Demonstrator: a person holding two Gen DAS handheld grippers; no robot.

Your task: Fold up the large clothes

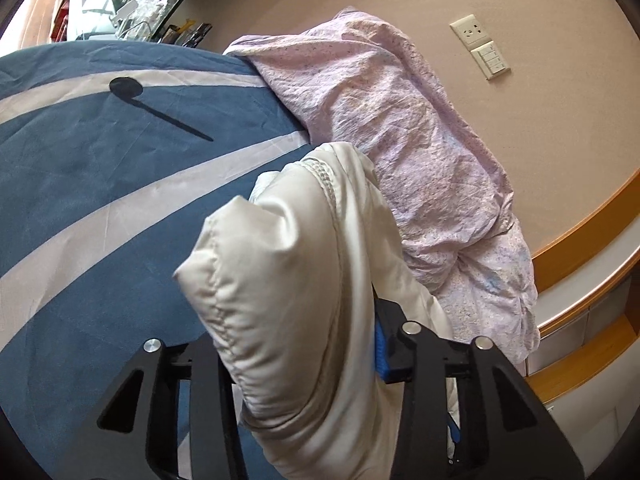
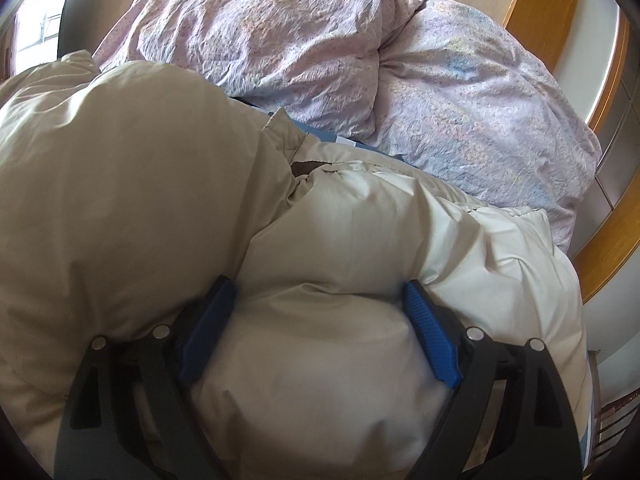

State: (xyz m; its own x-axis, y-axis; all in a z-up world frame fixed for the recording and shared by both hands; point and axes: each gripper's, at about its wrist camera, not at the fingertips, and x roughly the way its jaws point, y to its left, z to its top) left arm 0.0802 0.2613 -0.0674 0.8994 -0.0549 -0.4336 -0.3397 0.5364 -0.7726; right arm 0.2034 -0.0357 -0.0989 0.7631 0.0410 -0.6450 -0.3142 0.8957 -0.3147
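A cream puffy padded jacket [image 2: 168,184] lies on the bed. In the left wrist view a thick bunched fold of the jacket [image 1: 296,272] stands up between the jaws of my left gripper [image 1: 308,364], which is shut on it and holds it above the blue bedspread [image 1: 96,184]. In the right wrist view my right gripper [image 2: 320,332] has its blue pads [image 2: 430,340] pressed into both sides of a bulging fold of the same jacket, shut on it.
A crumpled pink quilt [image 1: 400,132] lies along the wall side of the bed, also in the right wrist view [image 2: 360,60]. A wooden bed frame [image 1: 588,236] curves at the right. A wall socket and switch panel [image 1: 482,46] are above. Cluttered items [image 1: 120,0] stand at far left.
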